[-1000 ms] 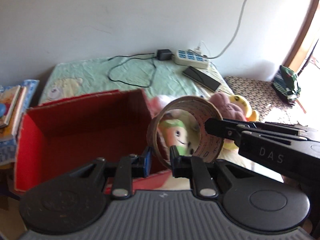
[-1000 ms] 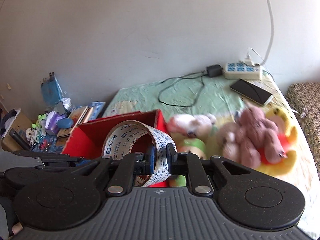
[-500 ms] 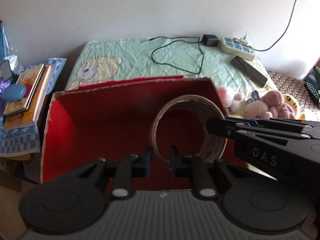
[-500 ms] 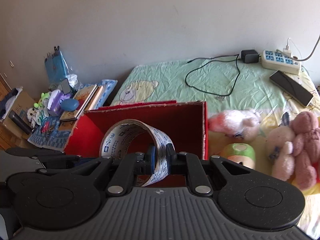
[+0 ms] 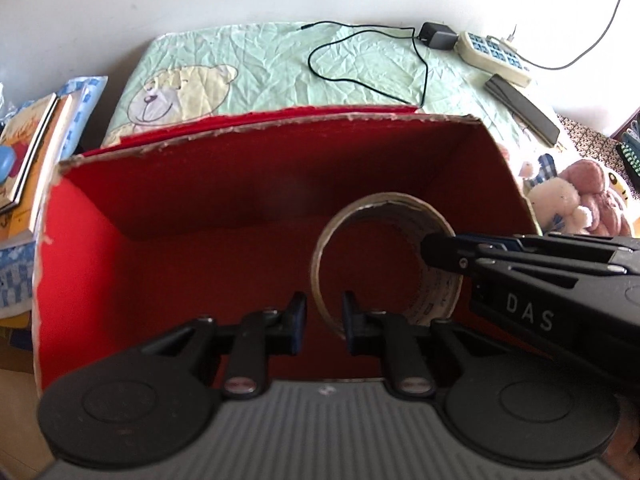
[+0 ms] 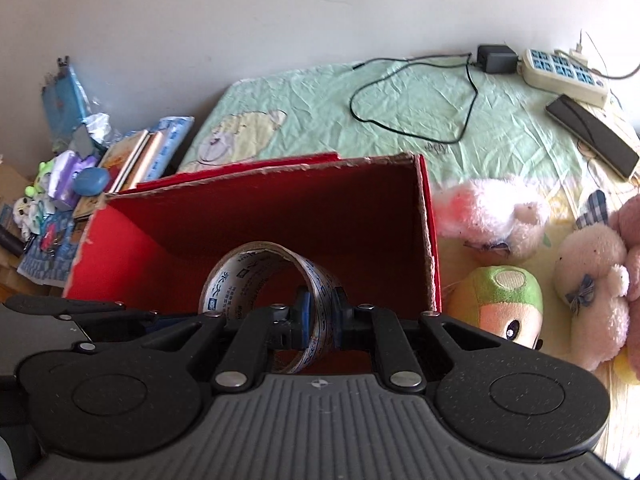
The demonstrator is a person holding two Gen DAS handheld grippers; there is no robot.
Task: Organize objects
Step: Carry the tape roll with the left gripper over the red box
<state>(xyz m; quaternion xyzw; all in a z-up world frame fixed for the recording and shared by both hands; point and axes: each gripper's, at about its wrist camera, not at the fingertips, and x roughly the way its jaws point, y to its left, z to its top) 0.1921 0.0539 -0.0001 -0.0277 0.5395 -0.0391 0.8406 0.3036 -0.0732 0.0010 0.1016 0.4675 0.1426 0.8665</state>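
A roll of clear printed tape (image 5: 384, 264) hangs inside an open red cardboard box (image 5: 168, 216) on the bed. My left gripper (image 5: 323, 316) has its jaws slightly parted around the roll's near left wall, with gaps showing beside it. My right gripper (image 6: 320, 314) is shut on the roll's right wall (image 6: 256, 276) and holds it above the box floor (image 6: 280, 216). The right gripper's fingers (image 5: 444, 252) reach in from the right in the left wrist view.
Plush toys (image 6: 496, 212) lie right of the box, with a green-capped one (image 6: 500, 300) nearest. A power strip (image 6: 564, 74), a dark phone (image 6: 592, 136) and a black cable (image 6: 416, 100) lie at the back of the bed. Books and clutter (image 6: 80, 176) sit on the left.
Both grippers carried the tape roll leftward from over the plush toys to inside the red box and lowered it. The left jaws have parted a little from the roll.
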